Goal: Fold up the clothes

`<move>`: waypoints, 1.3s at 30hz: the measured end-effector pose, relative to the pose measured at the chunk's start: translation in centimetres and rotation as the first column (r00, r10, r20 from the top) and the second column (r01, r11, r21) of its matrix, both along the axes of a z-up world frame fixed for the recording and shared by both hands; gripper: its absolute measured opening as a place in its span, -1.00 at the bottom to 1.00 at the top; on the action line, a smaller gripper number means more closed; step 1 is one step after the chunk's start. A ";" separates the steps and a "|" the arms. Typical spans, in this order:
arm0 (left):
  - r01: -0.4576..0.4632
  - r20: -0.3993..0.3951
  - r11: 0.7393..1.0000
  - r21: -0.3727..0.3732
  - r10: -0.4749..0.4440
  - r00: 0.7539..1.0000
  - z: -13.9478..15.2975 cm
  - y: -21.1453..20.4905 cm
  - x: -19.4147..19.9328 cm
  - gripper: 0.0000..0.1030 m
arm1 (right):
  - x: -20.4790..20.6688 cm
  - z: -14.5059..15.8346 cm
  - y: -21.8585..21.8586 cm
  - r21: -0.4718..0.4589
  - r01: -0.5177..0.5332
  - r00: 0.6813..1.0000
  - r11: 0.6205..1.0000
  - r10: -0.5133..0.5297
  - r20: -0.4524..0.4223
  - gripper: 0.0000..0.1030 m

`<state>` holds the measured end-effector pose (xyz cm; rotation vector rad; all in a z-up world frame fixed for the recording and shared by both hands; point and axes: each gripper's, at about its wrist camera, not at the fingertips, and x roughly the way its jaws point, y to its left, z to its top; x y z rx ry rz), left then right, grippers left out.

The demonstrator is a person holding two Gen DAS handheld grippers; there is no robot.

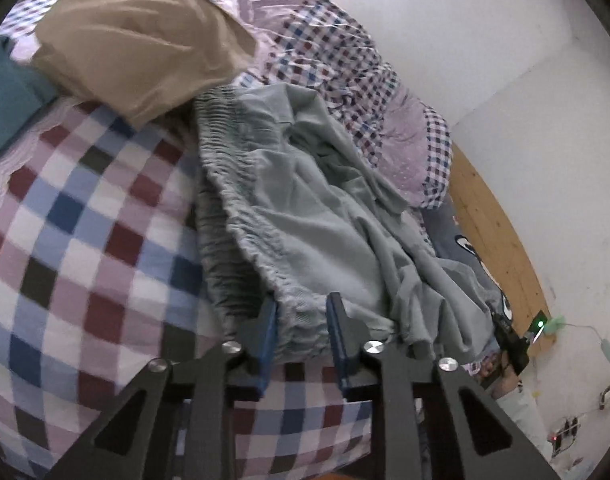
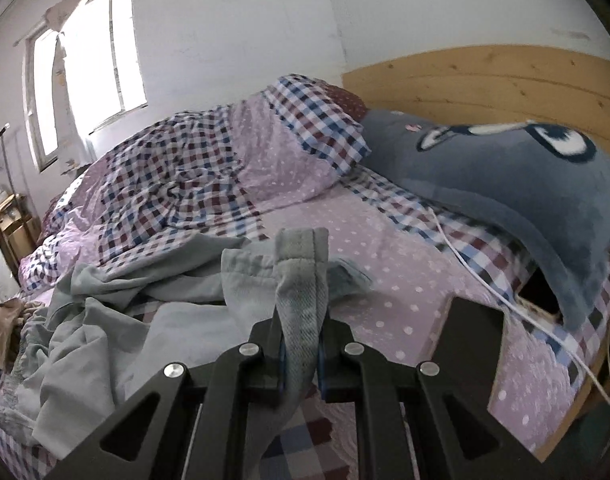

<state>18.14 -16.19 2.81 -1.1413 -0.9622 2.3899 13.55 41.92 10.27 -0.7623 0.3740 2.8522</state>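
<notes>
Open polka-dot sheet (image 2: 389, 264) ahead, white cable (image 2: 489, 284), grey pillow (image 2: 517, 188) right

Trousers (image 1: 305, 208): on the bed (image 1: 85, 240), crumpled, waistband end towards the left gripper (image 1: 301, 332), a hem in the right gripper (image 2: 301, 344).
Pillow (image 1: 137, 44): on the bed, just beyond the trousers' waistband.
Quilt (image 2: 193, 168): heaped on the bed behind the trousers, against the wall.
Cushion (image 2: 505, 188): at the headboard (image 2: 485, 80), right of the quilt.
Cable (image 2: 485, 280): across the bed before the cushion.
</notes>
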 end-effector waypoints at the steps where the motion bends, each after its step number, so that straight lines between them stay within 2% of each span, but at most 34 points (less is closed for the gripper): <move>1: -0.002 0.008 1.000 0.011 0.002 1.000 -0.2 -0.2 0.1 -0.54 | 0.1 -0.1 0.3 -0.013 0.009 1.000 1.000 -0.009 0.001 -0.79; 3: 0.008 0.003 1.000 0.020 -0.008 1.000 -0.3 0.1 -0.3 -0.52 | 0.4 -0.3 0.8 -0.040 0.026 1.000 0.999 -0.025 0.004 -0.79; 6: 0.036 -0.008 0.999 0.039 -0.036 0.999 -0.5 0.6 -1.3 -0.06 | 0.5 0.0 0.9 -0.057 0.025 1.000 0.998 -0.026 -0.009 -0.79; 7: 0.046 -0.012 0.998 0.045 -0.045 0.999 -0.6 0.8 -1.6 0.01 | 0.5 0.0 0.9 -0.066 0.025 1.000 0.998 -0.026 -0.012 -0.79; 12: 0.106 0.058 0.994 0.005 -0.106 0.993 -2.2 3.1 -4.1 0.03 | -0.5 -0.1 0.7 -0.075 0.024 1.000 0.997 -0.025 -0.011 -0.79; 14: 0.136 0.059 0.990 -0.035 -0.134 0.989 -2.3 4.5 -4.8 0.01 | -0.9 -0.3 0.8 -0.084 0.023 1.000 0.996 -0.023 -0.007 -0.79; 15: 0.139 0.050 0.988 -0.061 -0.136 0.989 -2.2 4.9 -5.0 -0.30 | -1.0 -0.4 1.0 -0.088 0.024 1.000 0.996 -0.024 -0.003 -0.79; 16: 0.131 0.025 0.989 -0.062 -0.130 0.991 -1.7 4.8 -4.9 -0.46 | -1.1 -0.5 1.2 -0.092 0.025 1.000 0.995 -0.025 0.002 -0.79; 20: 0.090 -0.094 0.995 -0.044 -0.094 0.991 0.5 4.2 -4.1 -0.53 | -1.0 -0.8 2.4 -0.122 0.038 0.999 0.992 -0.036 0.018 -0.79; 22: 0.030 -0.155 0.999 -0.037 -0.036 0.987 1.9 3.1 -3.4 -0.55 | -0.5 -0.8 3.4 -0.141 0.050 0.999 0.989 -0.048 0.015 -0.79; 24: -0.062 -0.199 0.998 0.012 0.063 0.978 3.1 0.8 -2.4 -0.58 | 0.5 -0.6 4.6 -0.152 0.079 0.997 0.985 -0.079 0.003 -0.80; 26: -0.167 -0.249 0.981 0.098 0.187 0.950 4.1 -2.4 -0.7 -0.59 | 1.7 -0.2 6.0 -0.159 0.127 0.991 0.979 -0.131 -0.017 -0.80; 30: -0.299 -0.265 0.935 0.191 0.342 0.901 4.6 -7.5 2.9 -0.59 | 4.9 -0.5 10.4 -0.218 0.313 0.946 0.924 -0.324 -0.013 -0.81; 32: -0.325 -0.182 0.929 0.174 0.355 0.917 3.6 -8.5 3.8 -0.59 | 6.3 -1.1 12.6 -0.263 0.399 0.911 0.878 -0.412 0.007 -0.81; 34: -0.332 -0.140 0.930 0.161 0.354 0.925 3.1 -8.5 4.1 -0.59 | 7.7 -1.7 14.6 -0.305 0.474 0.871 0.826 -0.490 0.027 -0.81; 37: -0.342 -0.140 0.933 0.112 0.356 0.924 3.8 -8.5 4.2 -0.59 | 8.5 -2.3 17.0 -0.332 0.518 0.845 0.788 -0.532 0.055 -0.81; 39: -0.352 -0.129 0.929 0.112 0.365 0.922 3.8 -9.0 4.2 -0.59 | 8.2 -2.7 18.6 -0.339 0.513 0.850 0.788 -0.520 0.078 -0.81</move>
